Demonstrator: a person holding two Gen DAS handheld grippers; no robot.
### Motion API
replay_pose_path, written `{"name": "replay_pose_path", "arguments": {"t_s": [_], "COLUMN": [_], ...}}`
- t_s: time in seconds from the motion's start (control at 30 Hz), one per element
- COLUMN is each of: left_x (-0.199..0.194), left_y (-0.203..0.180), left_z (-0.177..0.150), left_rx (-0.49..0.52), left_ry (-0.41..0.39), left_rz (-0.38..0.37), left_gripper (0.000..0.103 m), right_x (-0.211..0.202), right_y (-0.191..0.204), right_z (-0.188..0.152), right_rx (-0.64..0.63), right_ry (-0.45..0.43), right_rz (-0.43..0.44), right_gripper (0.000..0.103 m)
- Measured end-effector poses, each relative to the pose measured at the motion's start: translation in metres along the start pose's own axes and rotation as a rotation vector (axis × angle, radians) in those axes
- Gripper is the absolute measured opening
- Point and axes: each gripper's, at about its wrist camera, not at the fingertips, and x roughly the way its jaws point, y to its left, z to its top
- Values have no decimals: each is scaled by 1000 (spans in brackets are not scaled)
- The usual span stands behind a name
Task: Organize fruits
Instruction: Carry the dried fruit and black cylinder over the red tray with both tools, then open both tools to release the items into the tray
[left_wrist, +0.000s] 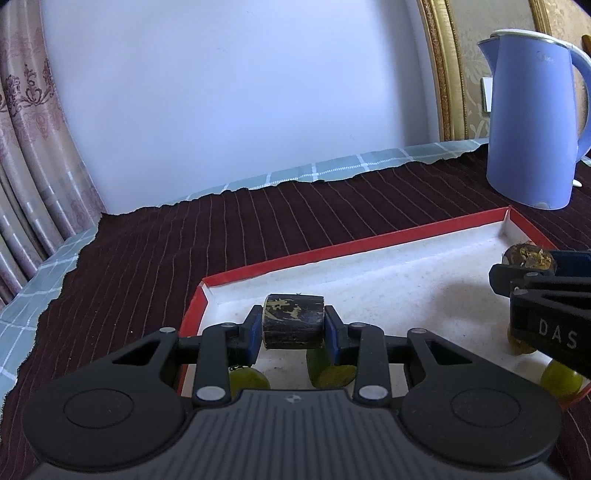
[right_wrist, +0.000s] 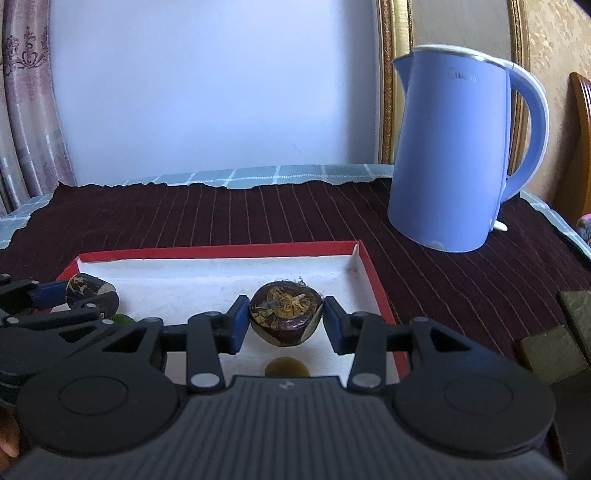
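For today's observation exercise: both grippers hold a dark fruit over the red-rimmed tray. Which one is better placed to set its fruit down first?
Probably the left gripper: its dark fruit piece hangs over bare white tray floor, while a round fruit lies under the right gripper.

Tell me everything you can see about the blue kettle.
The kettle is pale blue, plastic by its look, with a white rim, a closed lid, a spout at upper left and a looped handle on the right. It stands upright on the dark striped cloth, behind the red tray's far right corner, apart from it. No gripper touches it.

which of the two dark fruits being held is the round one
The one in the right gripper: a rounded dark fruit with a fibrous top. The left gripper holds a flat-ended dark cylinder piece.
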Motion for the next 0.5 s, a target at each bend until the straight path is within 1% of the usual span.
{"name": "replay_pose_path", "arguments": {"t_s": [0.17,0.23,0.27,0.33,0.4,0.5], "left_x": [-1,-1,-1,-1,-1,-4], "left_y": [-1,-1,0,-1,0,1], "left_z": [1,1,1,0,0,0], "left_rx": [-3,-3,-3,-1,0,-2], "left_ry": [-8,-7,-6,-6,-8,-15], "left_rz": [8,7,5,10,14,16], "left_gripper": [33,33,33,35,41,44], "right_x": [4,3,2,0,-1,-2], "right_y": [-1,0,0,1,1,2], "right_z": [-1,0,1,1,2,1], "right_rx": [-1,-3,-6,-8,-14,-15], "right_ry": [4,-4,-9,-13,-14,-11], "right_rz": [-6,-12,-15,-14,-15,-16], "right_gripper": [42,51,51,51,51,52]}}
